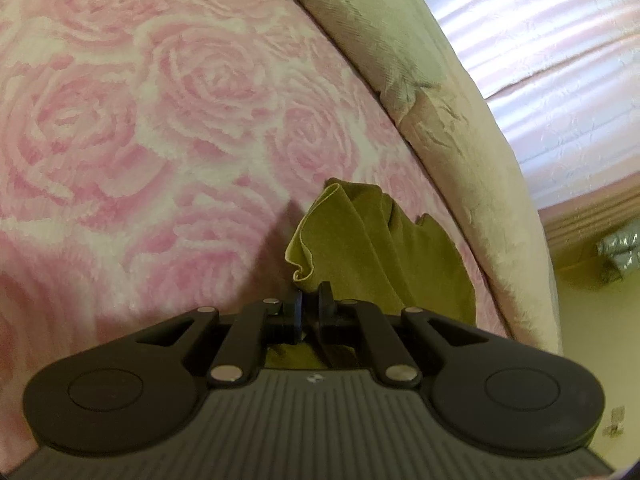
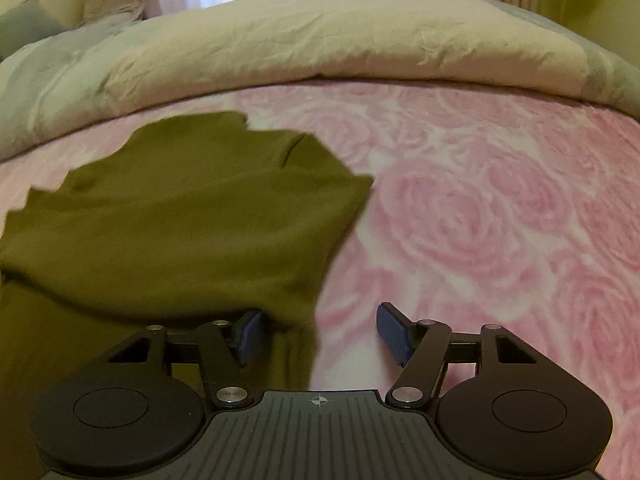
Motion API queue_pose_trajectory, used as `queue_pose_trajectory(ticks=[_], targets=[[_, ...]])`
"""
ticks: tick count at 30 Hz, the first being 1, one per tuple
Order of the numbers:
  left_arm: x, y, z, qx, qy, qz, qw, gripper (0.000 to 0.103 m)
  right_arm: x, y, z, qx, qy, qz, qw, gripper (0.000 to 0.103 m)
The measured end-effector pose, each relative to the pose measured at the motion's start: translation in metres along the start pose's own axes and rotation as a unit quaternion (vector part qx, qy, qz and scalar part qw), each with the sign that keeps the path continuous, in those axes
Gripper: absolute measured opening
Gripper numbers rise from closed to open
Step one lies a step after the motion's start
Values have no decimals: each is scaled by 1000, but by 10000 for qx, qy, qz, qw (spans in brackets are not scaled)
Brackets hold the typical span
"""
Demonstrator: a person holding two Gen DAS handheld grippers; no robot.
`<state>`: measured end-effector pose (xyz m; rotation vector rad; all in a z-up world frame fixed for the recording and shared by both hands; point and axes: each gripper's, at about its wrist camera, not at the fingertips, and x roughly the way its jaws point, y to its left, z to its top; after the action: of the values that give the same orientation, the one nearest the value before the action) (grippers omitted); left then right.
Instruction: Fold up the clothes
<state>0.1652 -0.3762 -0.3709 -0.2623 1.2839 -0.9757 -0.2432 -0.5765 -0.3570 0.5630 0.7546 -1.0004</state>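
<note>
Cloth (image 1: 360, 240) in L gripper (image 1: 310, 304), maybe bunched.

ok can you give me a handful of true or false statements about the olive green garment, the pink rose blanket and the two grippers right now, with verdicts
1. The left gripper is shut on a fold of the olive green garment. True.
2. The right gripper is clamped on the garment. False: its jaws stand apart, with the garment's edge by the left pad and pressed by neither.
3. The garment lies on a pink rose-patterned blanket. True.
4. The garment is already folded into a neat small square. False: in the right wrist view it lies spread out with uneven edges.
5. A rolled cream and pale green duvet lies beyond the blanket. True.
</note>
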Motion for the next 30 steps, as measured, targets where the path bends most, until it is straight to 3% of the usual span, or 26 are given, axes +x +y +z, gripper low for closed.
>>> queue_pose_trajectory(ticks=[2, 7, 15, 17, 20, 23, 25, 28, 30], targets=[[1, -5, -2, 232, 15, 48, 9997, 3, 0, -10, 5, 289, -111, -10, 9995, 64], [9, -20, -13, 1249, 119, 468, 9910, 3, 3, -23, -3, 574, 228, -144, 9980, 64], [-7, -52, -24, 2792, 155, 1235, 9521, 9, -32, -31, -5, 1090, 410, -81, 9932, 64], [-19, -61, -24, 2962, -52, 1260, 9468, 8, -53, -27, -2, 1028, 208, -104, 9944, 64], [-27, -76, -24, 3136, -263, 829, 9456, 8, -64, -14, 11, 908, -149, 267, 9954, 64], [-6, -88, -24, 3255, -80, 551, 9439, 8, -46, -1, 25, 781, -196, 646, 9947, 64], [14, -87, -24, 3289, 79, 590, 9425, 8, -26, 5, 31, 683, -175, 764, 9946, 63], [48, -75, -19, 3267, 498, 872, 9398, 4, 16, -1, 29, 666, 385, 585, 9953, 63], [52, -72, -10, 3220, 627, 836, 9409, 4, 30, -15, 27, 898, 748, 601, 9913, 63]])
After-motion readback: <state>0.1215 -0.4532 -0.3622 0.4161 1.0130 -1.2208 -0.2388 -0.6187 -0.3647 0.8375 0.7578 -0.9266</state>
